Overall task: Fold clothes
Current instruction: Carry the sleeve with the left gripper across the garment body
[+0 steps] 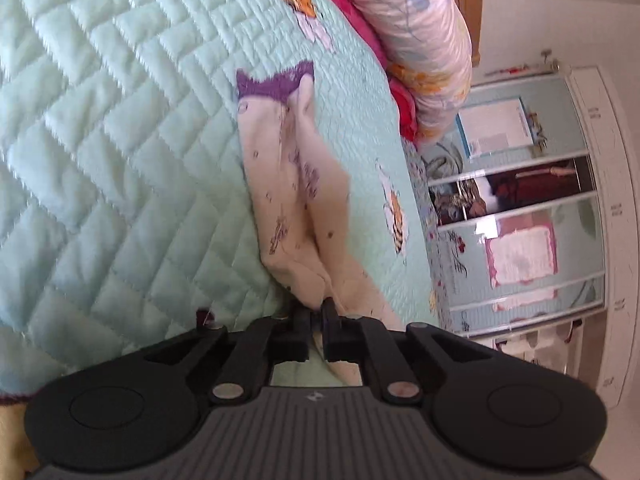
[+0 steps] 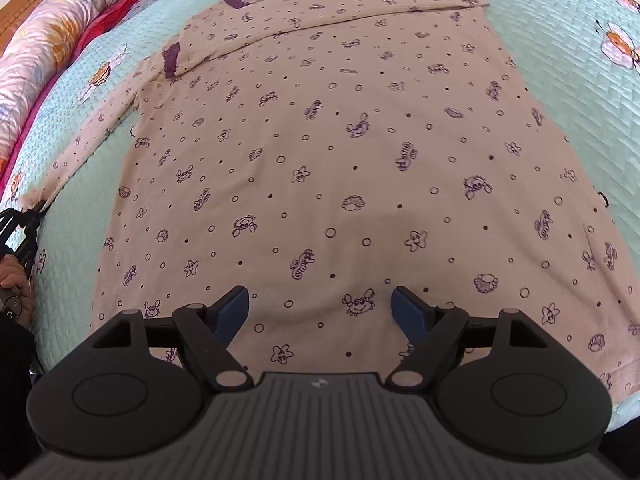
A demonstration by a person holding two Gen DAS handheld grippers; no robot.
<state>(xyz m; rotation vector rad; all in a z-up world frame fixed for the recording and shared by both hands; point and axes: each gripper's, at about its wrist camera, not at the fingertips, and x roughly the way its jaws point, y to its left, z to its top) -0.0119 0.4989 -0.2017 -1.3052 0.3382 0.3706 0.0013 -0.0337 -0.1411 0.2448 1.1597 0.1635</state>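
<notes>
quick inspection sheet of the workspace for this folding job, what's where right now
surface: bed under a mint quilted bedspread with bee and flower motifs.
job's things: beige top with purple sea-creature print and purple trim, spread flat; one sleeve stretched out to the side, the other folded across the chest.
clutter: floral pillow and a pink cover at the bed's edge.
grippers: left gripper shut on the sleeve end; right gripper open, over the hem area, holding nothing.
cables: nothing seen.
surroundings: wardrobe with light blue panels past the bed, one section showing its contents; a hand holds the left gripper.
</notes>
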